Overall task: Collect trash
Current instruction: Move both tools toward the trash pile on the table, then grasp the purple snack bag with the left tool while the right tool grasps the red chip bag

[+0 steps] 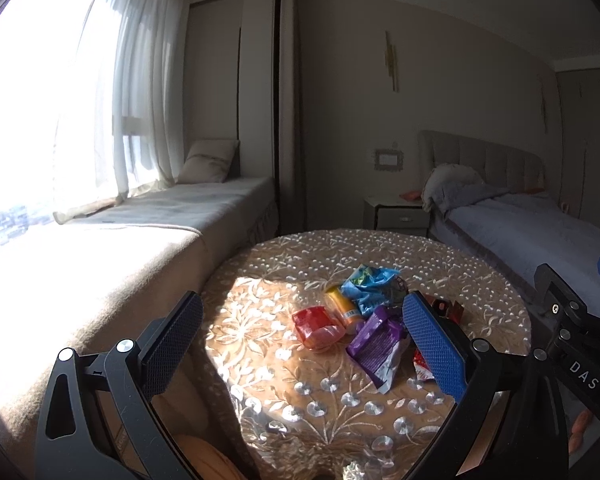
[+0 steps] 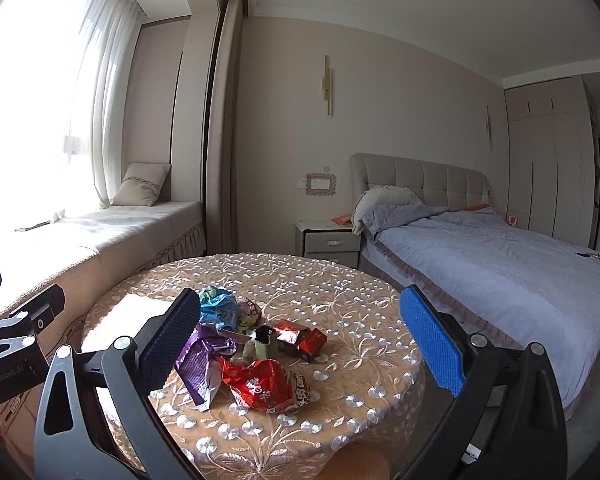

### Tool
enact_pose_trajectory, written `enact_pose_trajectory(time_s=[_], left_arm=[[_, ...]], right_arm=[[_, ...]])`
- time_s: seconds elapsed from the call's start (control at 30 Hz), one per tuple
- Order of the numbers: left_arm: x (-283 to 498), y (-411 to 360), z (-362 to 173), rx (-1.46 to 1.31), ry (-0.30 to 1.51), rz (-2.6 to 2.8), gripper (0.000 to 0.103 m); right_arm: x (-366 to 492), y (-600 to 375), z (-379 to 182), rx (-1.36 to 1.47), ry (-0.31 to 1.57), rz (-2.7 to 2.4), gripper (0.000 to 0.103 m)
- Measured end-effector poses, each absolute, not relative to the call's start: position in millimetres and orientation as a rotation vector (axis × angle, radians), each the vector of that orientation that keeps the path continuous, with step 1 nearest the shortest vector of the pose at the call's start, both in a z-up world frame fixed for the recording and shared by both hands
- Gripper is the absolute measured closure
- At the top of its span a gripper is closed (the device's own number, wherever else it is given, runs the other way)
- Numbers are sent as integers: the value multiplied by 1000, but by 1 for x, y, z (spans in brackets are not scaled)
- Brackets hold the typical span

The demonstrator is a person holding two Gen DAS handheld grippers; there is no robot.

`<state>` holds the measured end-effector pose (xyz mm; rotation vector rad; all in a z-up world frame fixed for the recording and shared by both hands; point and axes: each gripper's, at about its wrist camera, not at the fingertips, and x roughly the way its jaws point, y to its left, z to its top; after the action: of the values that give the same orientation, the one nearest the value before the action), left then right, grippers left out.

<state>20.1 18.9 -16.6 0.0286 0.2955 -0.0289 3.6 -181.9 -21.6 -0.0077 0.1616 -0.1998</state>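
Observation:
A pile of trash lies on the round table [image 1: 300, 400] with an embroidered cloth [image 2: 340, 420]. It holds a purple wrapper [image 1: 374, 346] [image 2: 200, 364], a blue wrapper [image 1: 370, 286] [image 2: 220, 308], a red packet [image 1: 314, 326], an orange tube [image 1: 342, 306], a red crinkled wrapper [image 2: 264, 384], a red box [image 2: 304, 338] and a green holder [image 2: 266, 344]. My left gripper [image 1: 304, 344] is open and empty, just short of the pile. My right gripper [image 2: 300, 344] is open and empty, above the near side of the pile.
A cushioned window seat [image 1: 120, 240] [image 2: 100, 232] runs along the left. A bed with a blue cover [image 2: 500, 264] [image 1: 540, 232] stands right of the table. A nightstand [image 2: 332, 240] is behind the table. The right gripper's body shows at the right edge of the left wrist view [image 1: 568, 320].

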Motion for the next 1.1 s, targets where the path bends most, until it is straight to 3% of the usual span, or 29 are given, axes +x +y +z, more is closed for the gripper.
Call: enact_pose_trajectory(time_s=[0.4,1.1], left_arm=[[56,4,-47,102,383,-84,5],[163,-37,-133,372,514,-441,5]], right_arm=[[37,-183,-49,-30,265,-172,3],[140,-212,-125,71,652,103,3]])
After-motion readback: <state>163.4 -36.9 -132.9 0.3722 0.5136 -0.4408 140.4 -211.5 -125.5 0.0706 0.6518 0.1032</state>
